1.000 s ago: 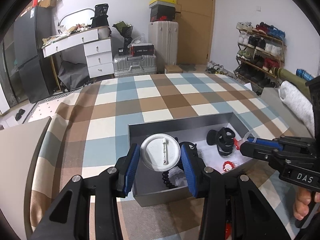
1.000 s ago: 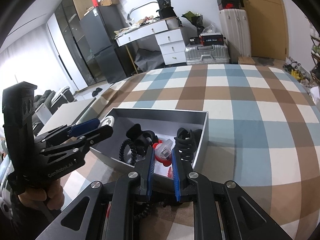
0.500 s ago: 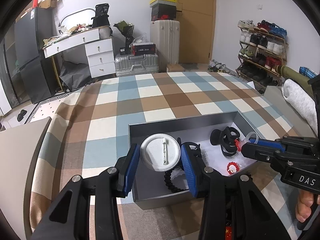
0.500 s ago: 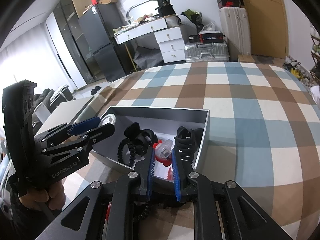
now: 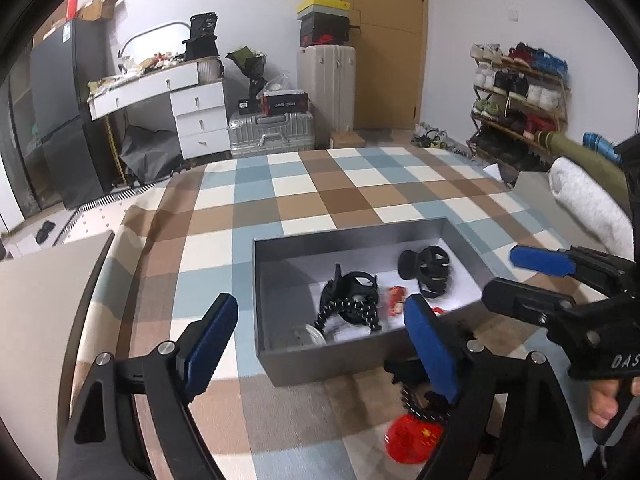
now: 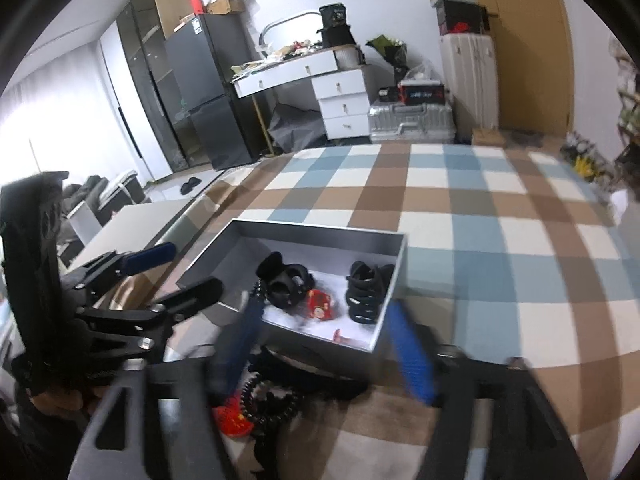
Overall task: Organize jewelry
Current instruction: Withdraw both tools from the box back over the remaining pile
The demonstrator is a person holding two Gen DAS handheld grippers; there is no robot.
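Observation:
A grey open box (image 5: 352,364) (image 6: 396,256) lies on the checked cloth. It holds black hair claws (image 5: 430,270) (image 6: 366,290), a black beaded band (image 5: 348,312), a small red piece (image 5: 397,300) (image 6: 320,304) and a round white badge (image 5: 306,334). My left gripper (image 5: 320,344) is open and empty above the box's near left corner. My right gripper (image 6: 328,344) is open and empty above the box's near edge. A red badge (image 5: 412,438) (image 6: 232,418) and a black beaded band (image 6: 260,400) lie on the cloth in front of the box.
The checked cloth (image 5: 312,200) covers a bed. A grey board (image 5: 40,280) lies at its left. A white rolled towel (image 5: 588,204) lies at the right. A desk, suitcases and a shoe rack stand beyond the bed.
Both grippers have opened. The white badge has left my left gripper and lies in the box. The small red piece has left my right gripper and lies in the box.

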